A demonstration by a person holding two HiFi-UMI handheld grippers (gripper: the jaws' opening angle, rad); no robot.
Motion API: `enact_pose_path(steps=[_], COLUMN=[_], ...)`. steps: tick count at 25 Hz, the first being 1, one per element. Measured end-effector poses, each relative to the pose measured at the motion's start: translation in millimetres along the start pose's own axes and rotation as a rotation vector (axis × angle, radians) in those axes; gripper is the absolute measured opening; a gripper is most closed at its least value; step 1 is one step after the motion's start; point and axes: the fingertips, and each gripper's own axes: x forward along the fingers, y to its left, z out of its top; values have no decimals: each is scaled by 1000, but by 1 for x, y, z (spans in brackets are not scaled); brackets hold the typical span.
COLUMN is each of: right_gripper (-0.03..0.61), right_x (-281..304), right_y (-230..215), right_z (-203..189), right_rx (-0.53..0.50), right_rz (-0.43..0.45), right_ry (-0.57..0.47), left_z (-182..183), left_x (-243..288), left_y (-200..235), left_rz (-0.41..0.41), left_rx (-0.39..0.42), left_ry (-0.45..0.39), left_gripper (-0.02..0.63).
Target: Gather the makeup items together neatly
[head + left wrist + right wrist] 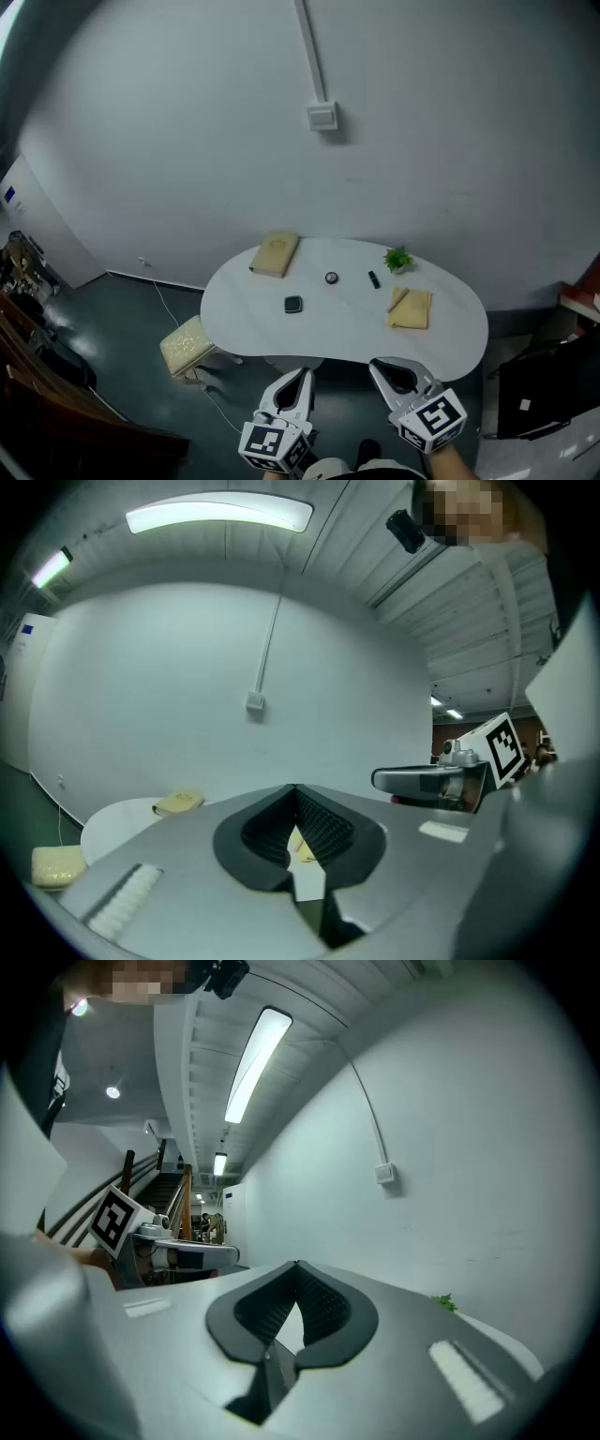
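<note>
left tongs (301, 375) closed, empty, right tongs (380, 367) likewise

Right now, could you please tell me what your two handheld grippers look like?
The left gripper and right gripper match: pale grey moulded shells whose tongs taper to a blunt point, lined inside with black ribbed pads. Each carries a white cube printed with black square markers at its rear. No cables show.
</note>
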Motion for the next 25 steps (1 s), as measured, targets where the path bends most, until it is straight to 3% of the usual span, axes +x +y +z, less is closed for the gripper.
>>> enact_pose_path(steps=[11, 25], right_gripper=[8, 12], right_x=[-7, -19], right_y=[3, 15], right_z=[-3, -23], right_rx=[-54, -30], right_rz=[-27, 6], right_ry=[6, 26], left_z=[-1, -16], left_x=[-4, -13], left_y=[-9, -31], left_rz=[-14, -18], left_rx=[21, 46], left_ry=[-7, 10], left_gripper=[-2, 0])
